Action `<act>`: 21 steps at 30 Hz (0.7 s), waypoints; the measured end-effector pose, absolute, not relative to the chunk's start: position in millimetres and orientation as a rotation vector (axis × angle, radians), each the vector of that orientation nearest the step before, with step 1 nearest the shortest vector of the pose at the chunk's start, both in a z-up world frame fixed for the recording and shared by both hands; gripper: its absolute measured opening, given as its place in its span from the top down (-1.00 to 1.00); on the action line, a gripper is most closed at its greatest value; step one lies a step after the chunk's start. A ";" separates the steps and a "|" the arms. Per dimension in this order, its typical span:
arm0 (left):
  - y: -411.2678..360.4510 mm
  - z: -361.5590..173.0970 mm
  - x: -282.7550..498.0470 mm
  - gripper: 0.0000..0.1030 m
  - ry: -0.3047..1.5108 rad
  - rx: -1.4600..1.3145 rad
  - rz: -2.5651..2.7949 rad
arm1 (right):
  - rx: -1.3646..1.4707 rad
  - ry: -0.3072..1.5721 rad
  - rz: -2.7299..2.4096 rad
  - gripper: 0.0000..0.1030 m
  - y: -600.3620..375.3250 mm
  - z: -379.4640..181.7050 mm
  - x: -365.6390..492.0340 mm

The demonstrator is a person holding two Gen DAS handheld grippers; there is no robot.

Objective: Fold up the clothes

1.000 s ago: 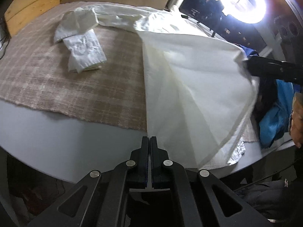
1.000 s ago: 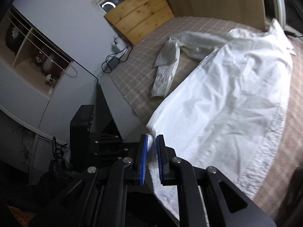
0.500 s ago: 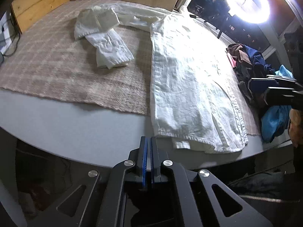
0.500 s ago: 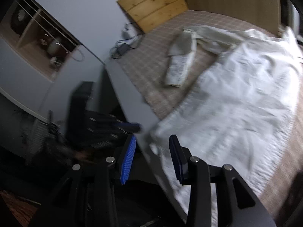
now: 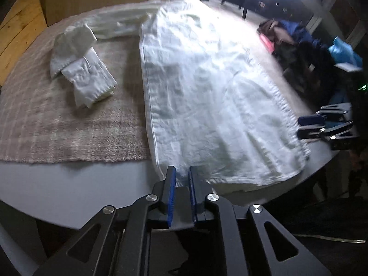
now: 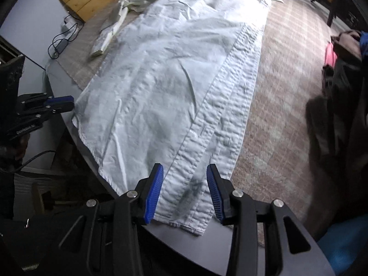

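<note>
Lying flat and wrinkled ahead of both parted, empty grippers, the white shirt overhangs the table edge. Only the left gripper view shows its folded sleeve clearly; the right gripper straddles the button placket.

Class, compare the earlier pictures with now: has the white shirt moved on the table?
Yes. A second ago the white shirt hung lifted between both tongs; now it lies flat across the checked mat, its hem past the mat's near edge, on the grey table.

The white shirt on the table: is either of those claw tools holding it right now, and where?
Nothing is held. The white shirt lies flat; both the left gripper and right gripper have open jaws at its hem.
</note>
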State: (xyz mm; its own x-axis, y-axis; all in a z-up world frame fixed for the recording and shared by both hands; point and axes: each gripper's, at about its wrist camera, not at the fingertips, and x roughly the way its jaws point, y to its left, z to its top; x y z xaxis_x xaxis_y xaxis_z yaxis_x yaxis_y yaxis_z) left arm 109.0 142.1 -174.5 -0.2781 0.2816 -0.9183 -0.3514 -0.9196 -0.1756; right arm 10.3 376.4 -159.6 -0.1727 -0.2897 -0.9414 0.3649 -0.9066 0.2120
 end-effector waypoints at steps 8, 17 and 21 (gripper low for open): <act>147.0 -175.3 106.3 0.82 0.096 -1.600 2.217 | 1.707 0.070 -2.077 0.25 377.4 -176.4 20.1; 143.2 -160.9 109.7 0.82 0.067 -1.573 2.241 | 1.590 -0.026 -2.101 0.95 402.6 -152.3 25.5; 143.0 -153.8 112.4 0.82 0.069 -1.547 2.247 | 1.601 -0.066 -2.098 0.92 417.4 -146.0 23.9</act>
